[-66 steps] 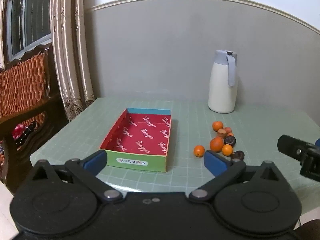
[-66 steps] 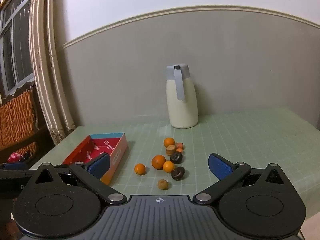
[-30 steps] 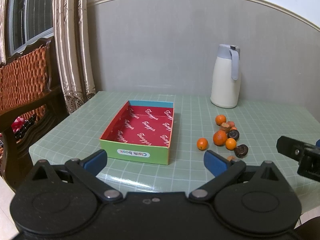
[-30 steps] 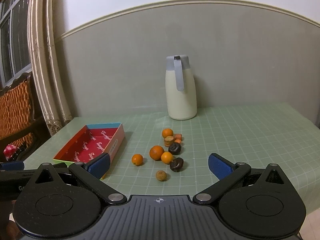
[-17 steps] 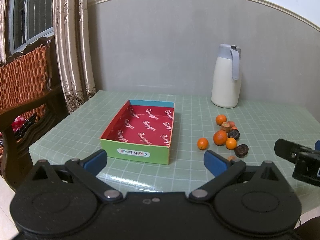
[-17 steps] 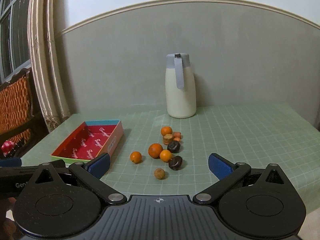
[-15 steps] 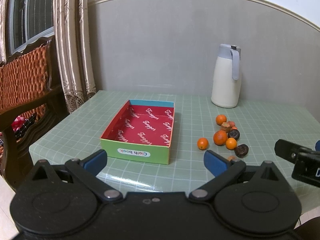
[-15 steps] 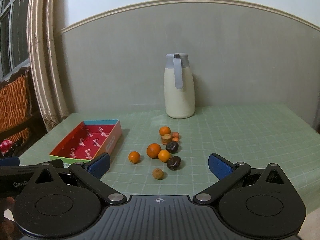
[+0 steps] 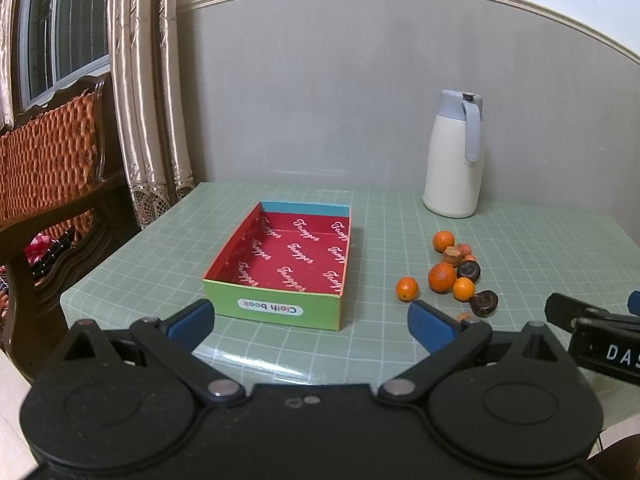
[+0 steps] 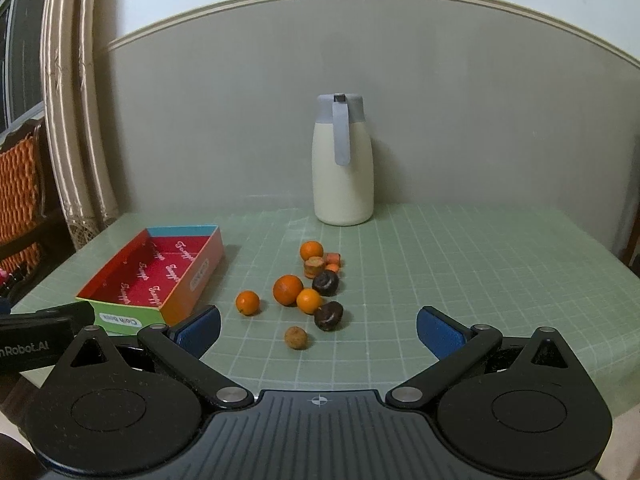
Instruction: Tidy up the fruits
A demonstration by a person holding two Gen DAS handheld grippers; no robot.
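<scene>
1. Hovering at the near edge of the green checked table (image 10: 460, 264), the left gripper (image 9: 312, 322) has its blue pads spread wide with nothing between them; it faces the box (image 9: 280, 264).
2. The right gripper (image 10: 318, 330) is likewise spread wide and holds nothing; the fruit cluster lies on the table just beyond its pads.
3. The box, red inside with a green near wall, sits left of the fruit and apart from it; nothing lies in it.
4. The fruit is loose on the table: a large orange (image 10: 287, 289); small oranges (image 10: 247, 302); two dark fruits (image 10: 328, 315); a brown round fruit (image 10: 296, 337) nearest the right gripper.
5. A white jug (image 10: 343, 168) with a grey lid stands at the far side, against the wall.
</scene>
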